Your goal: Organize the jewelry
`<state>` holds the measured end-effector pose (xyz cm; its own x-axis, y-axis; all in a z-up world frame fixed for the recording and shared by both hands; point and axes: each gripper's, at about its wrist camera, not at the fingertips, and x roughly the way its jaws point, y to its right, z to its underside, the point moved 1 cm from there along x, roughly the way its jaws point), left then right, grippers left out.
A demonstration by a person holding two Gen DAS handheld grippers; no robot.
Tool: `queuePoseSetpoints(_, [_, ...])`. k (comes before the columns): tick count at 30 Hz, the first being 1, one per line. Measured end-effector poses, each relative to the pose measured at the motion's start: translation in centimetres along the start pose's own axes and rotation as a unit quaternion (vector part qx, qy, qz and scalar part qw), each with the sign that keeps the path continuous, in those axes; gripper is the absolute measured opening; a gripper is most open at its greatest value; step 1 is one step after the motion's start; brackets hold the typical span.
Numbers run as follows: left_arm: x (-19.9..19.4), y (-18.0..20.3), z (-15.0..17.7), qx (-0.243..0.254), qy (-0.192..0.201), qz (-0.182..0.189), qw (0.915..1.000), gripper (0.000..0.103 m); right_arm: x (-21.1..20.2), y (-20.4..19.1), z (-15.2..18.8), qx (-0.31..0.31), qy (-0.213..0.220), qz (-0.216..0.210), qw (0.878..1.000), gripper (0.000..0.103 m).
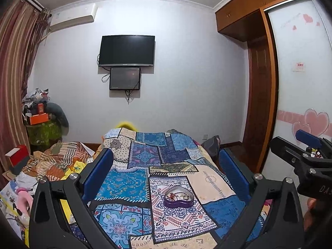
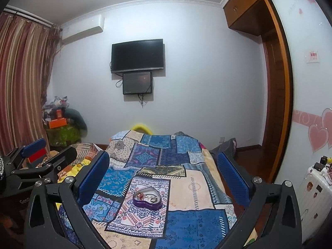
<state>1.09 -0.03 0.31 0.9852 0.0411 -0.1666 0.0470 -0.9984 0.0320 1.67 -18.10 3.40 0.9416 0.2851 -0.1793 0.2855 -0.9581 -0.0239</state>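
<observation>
A purple heart-shaped tin (image 1: 178, 198) sits open on the patchwork bedspread (image 1: 128, 182), with several small jewelry pieces (image 1: 177, 196) inside. It also shows in the right wrist view (image 2: 147, 198). My left gripper (image 1: 166, 170) is open and empty, held above and in front of the tin. My right gripper (image 2: 164, 172) is open and empty too, at a similar height. The right gripper shows at the right edge of the left wrist view (image 1: 305, 155), and the left gripper at the left edge of the right wrist view (image 2: 39, 157).
Crumpled clothes and bedding (image 1: 51, 166) lie left of the bed. A stack of boxes and bags (image 1: 41, 122) stands in the far left corner. A TV (image 1: 126, 50) hangs on the far wall. A wardrobe (image 1: 300, 83) and a white suitcase (image 2: 315, 193) stand to the right.
</observation>
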Motion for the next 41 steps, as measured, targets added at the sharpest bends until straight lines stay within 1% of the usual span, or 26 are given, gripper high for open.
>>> queuePoseSetpoints(15, [0.6,-0.1,0.1,-0.005,-0.014,0.004,0.9999,0.102,0.1,0.1,0.1,0.000,-0.004,-0.001,1.000,0.103])
queuePoseSetpoints(26, [0.5,-0.2,0.2,-0.007,-0.014,0.012,0.9998,0.102,0.1,0.2,0.2,0.003,-0.004,0.002,1.000,0.103])
queuePoseSetpoints(41, [1.3,-0.2,0.5,-0.010,-0.023,0.018,0.9995,0.102,0.7,0.4,0.4,0.007,-0.011,0.003,1.000,0.103])
